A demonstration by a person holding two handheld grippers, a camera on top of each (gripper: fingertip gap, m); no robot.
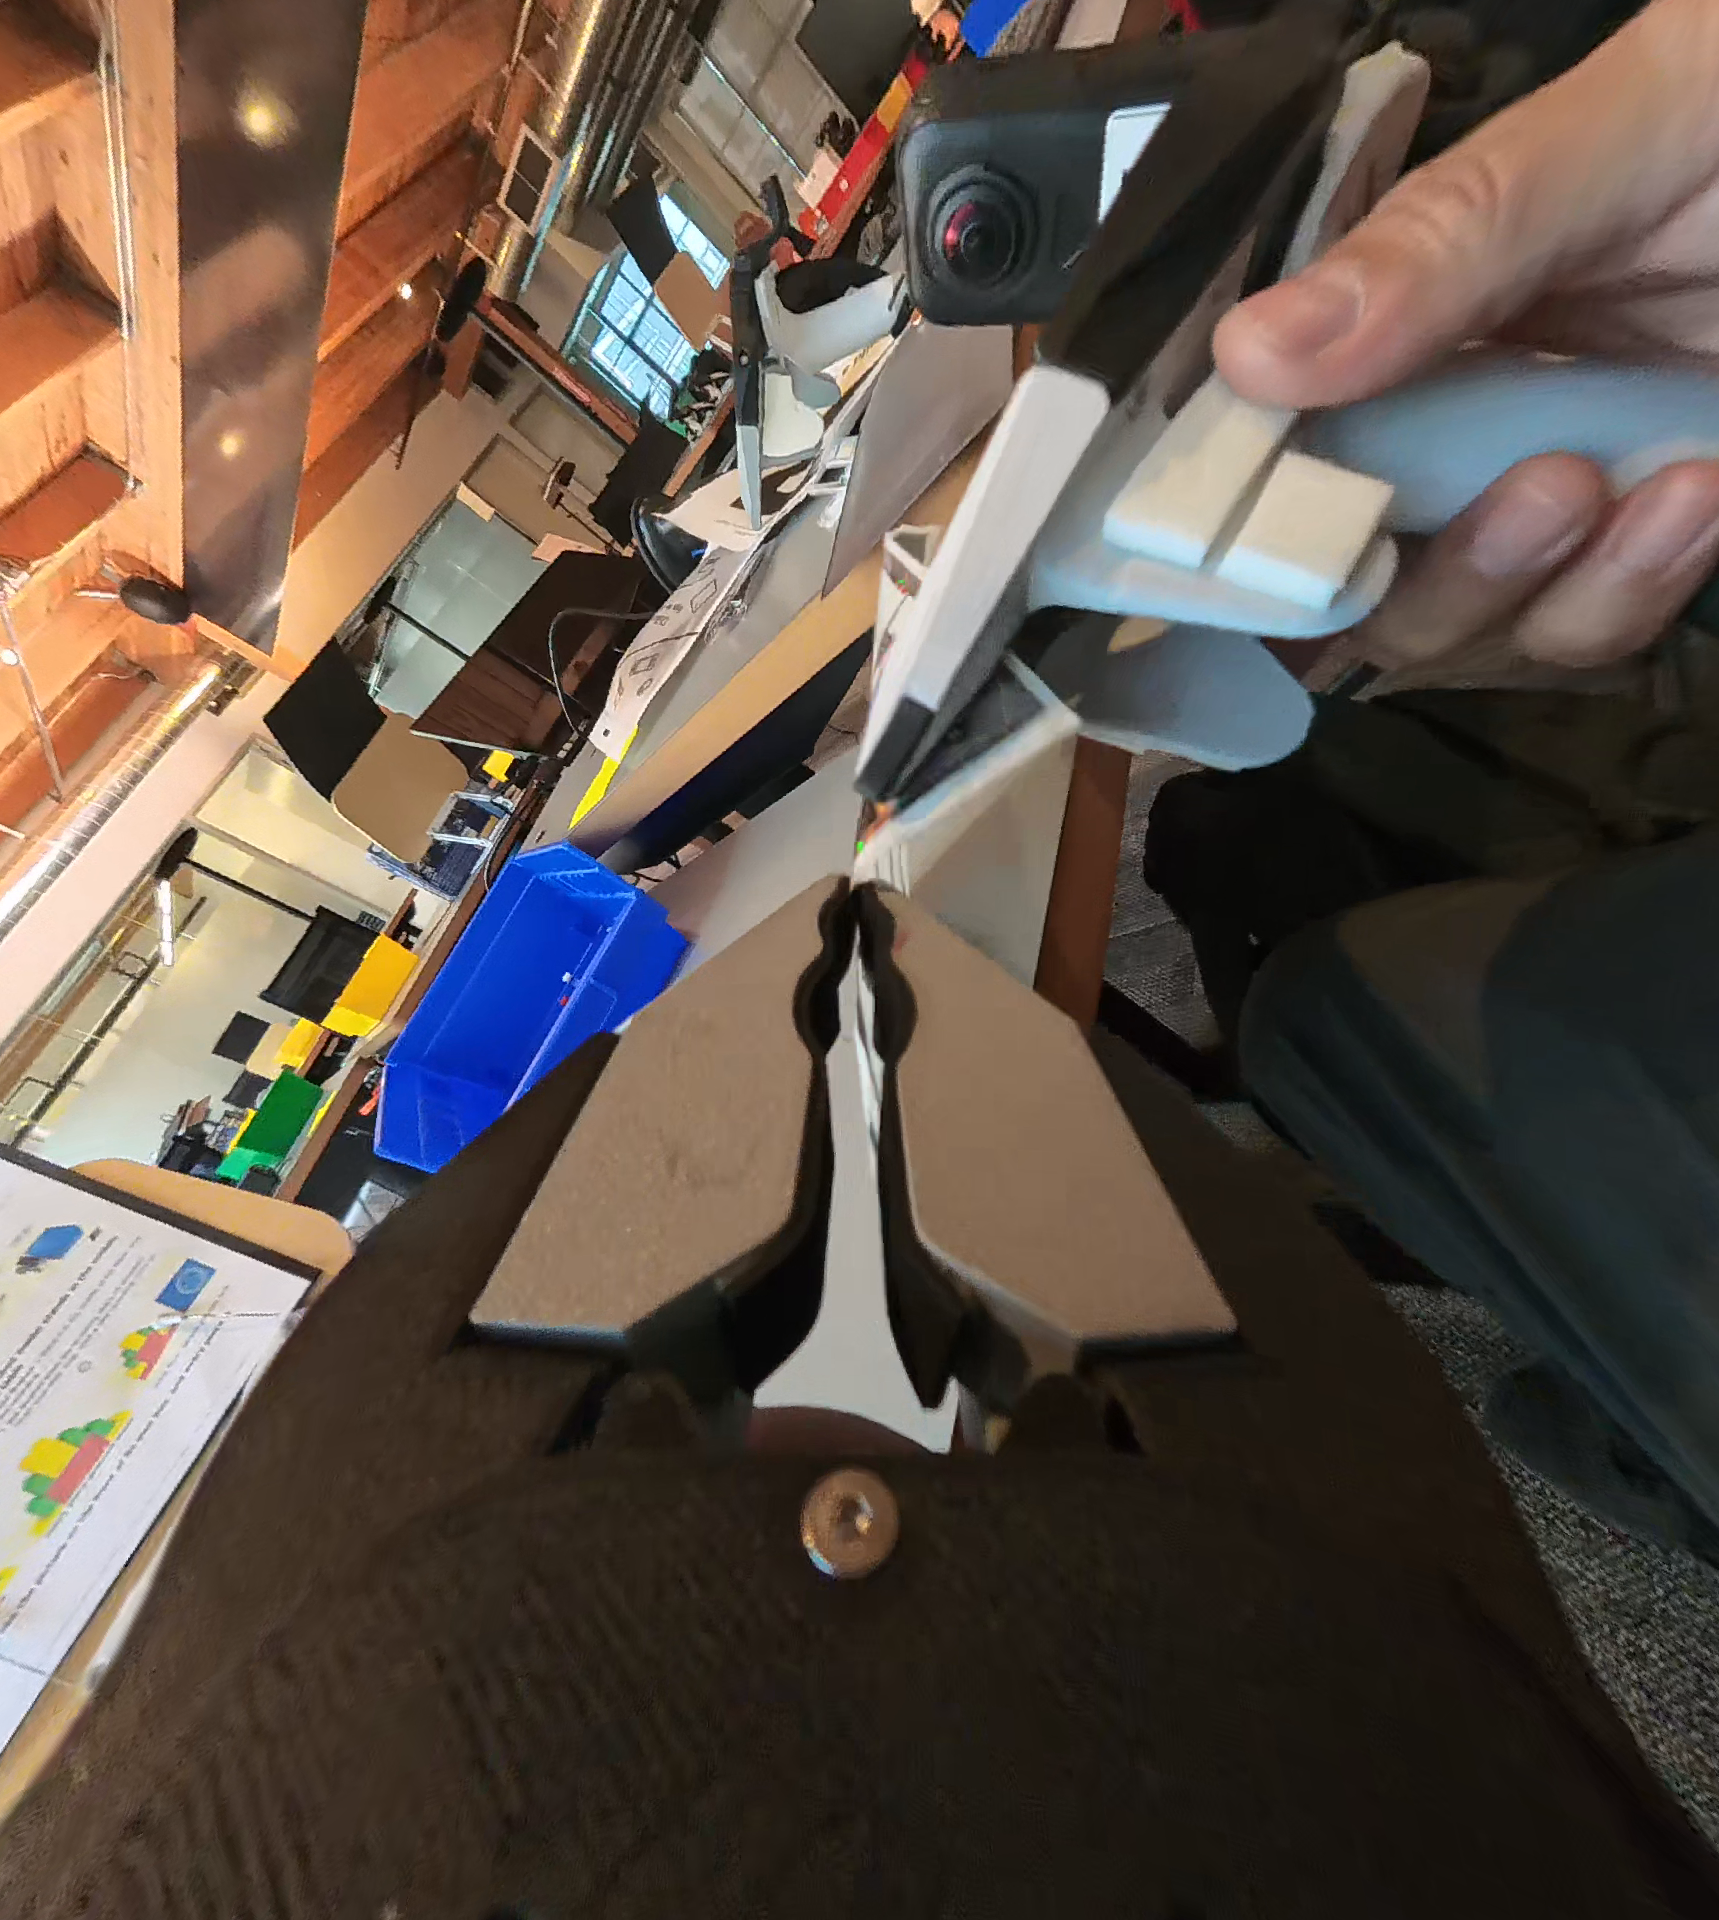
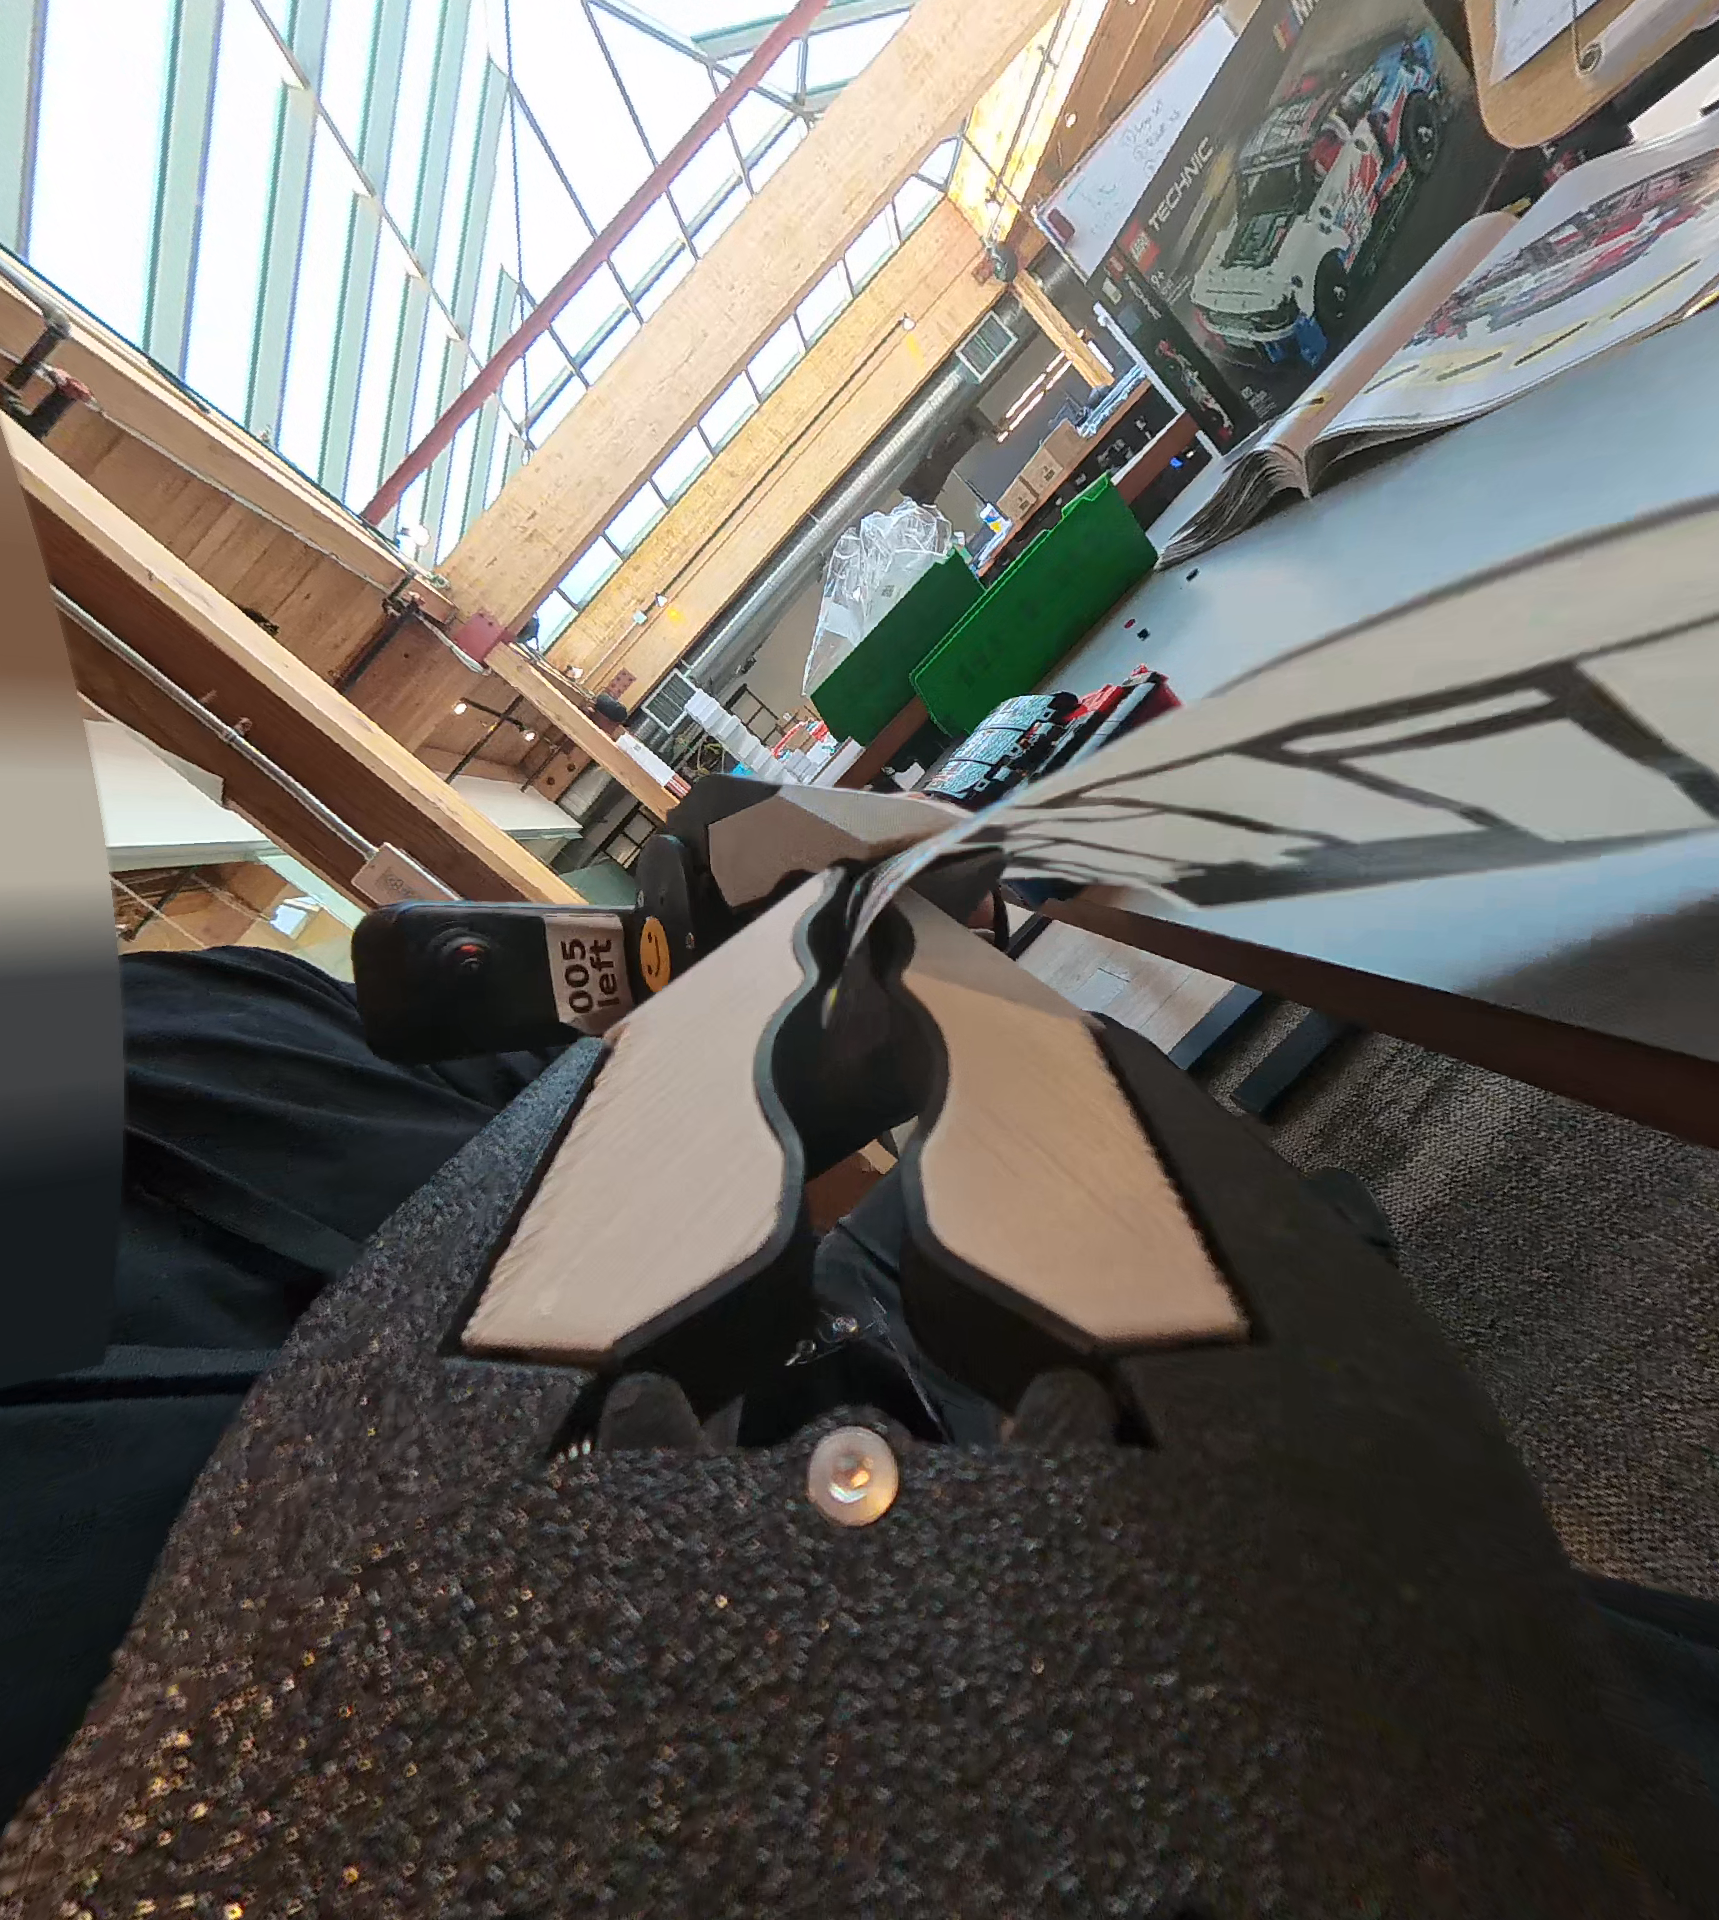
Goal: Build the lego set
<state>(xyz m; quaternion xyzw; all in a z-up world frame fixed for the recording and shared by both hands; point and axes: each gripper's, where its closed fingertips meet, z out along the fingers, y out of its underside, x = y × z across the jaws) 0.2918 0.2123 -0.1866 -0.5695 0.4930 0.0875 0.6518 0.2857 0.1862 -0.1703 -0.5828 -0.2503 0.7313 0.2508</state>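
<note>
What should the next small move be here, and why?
Probably bring the sheet back over the table. The left hand-held gripper and right hand-held gripper are both shut on this thin printed sheet, tips nearly meeting, out past the table edge above the carpet, where nothing supports it.

Your left wrist view looks along its fingers (image 1: 709,1122), tilted hard, close on the right gripper (image 1: 876,821) beside the table edge (image 1: 1073,862). Your right wrist view faces back from below the table (image 2: 1457,499), toward the skylights. Both share the printed sheet (image 2: 1354,769) pinched between them.
</note>
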